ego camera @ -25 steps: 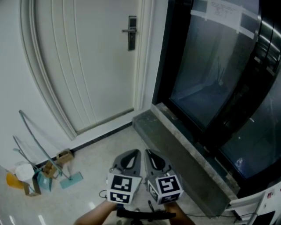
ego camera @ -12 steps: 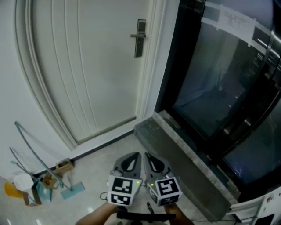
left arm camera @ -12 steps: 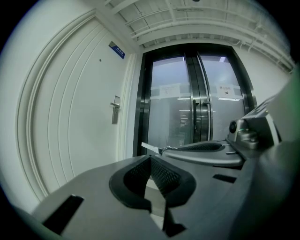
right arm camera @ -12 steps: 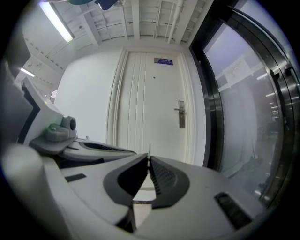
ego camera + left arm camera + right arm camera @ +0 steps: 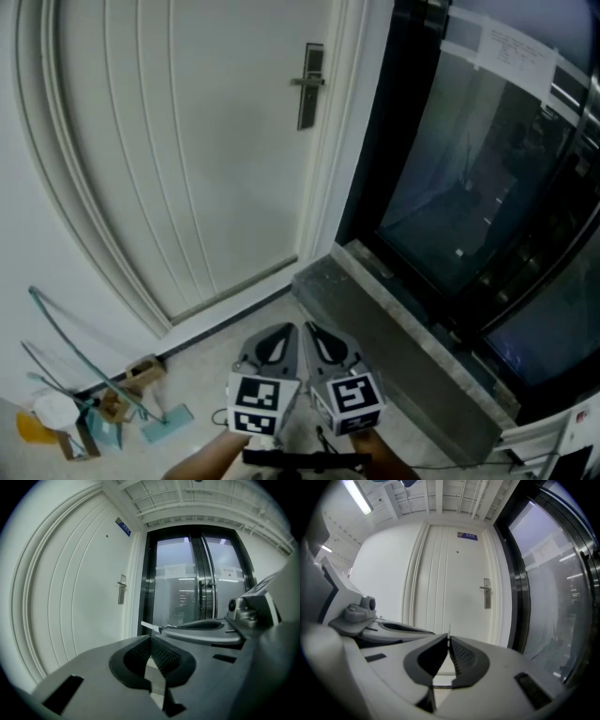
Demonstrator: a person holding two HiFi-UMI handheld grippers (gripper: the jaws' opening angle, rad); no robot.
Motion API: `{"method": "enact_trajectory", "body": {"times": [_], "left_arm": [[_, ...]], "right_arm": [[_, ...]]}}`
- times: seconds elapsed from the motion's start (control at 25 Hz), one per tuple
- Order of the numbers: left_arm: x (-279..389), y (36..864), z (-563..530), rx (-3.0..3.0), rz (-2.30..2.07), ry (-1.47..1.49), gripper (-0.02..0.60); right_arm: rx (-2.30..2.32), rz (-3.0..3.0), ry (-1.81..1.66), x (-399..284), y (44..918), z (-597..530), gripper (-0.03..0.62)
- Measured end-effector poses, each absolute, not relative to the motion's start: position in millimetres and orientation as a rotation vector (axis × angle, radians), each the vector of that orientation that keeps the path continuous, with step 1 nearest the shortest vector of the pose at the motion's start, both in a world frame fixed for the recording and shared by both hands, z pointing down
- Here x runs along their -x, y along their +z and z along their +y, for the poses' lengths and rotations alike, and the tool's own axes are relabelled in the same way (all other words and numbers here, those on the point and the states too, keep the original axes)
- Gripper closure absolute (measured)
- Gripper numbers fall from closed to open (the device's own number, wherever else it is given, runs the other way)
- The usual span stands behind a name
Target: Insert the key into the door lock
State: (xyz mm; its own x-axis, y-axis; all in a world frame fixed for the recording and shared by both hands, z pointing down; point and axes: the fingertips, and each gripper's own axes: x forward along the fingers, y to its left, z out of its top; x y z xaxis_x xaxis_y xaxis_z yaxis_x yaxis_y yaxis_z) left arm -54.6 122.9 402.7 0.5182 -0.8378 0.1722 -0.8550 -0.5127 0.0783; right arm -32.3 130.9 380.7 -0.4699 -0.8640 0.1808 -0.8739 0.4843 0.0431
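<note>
Approach step: thin silver key [image 5: 150,626] pinched in right claw [image 5: 449,641], left claw [image 5: 150,639] closed empty, dark metal door lock [image 5: 309,86] well off; next, advance, align blade.

Soft, even indoor light, no hard shadows. Strip light [image 5: 360,498] glares in the right gripper view. Glass [image 5: 469,187] is dark and reflective. Gripper views are fisheye with black corners; fingers [image 5: 433,660] are soft.

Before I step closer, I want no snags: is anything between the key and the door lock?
Nothing visible. The key, pinched in the right gripper, faces the door lock across open air.
</note>
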Motion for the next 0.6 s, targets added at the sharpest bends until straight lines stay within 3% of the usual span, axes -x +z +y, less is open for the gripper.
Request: {"method": "enact_trajectory", "body": {"times": [0.6], "left_arm": [[83,412,78,-2.595,-1.458,0.165,0.578]], "right_arm": [[-1.498,-2.544,0.039,60,389,86,0.572]]}}
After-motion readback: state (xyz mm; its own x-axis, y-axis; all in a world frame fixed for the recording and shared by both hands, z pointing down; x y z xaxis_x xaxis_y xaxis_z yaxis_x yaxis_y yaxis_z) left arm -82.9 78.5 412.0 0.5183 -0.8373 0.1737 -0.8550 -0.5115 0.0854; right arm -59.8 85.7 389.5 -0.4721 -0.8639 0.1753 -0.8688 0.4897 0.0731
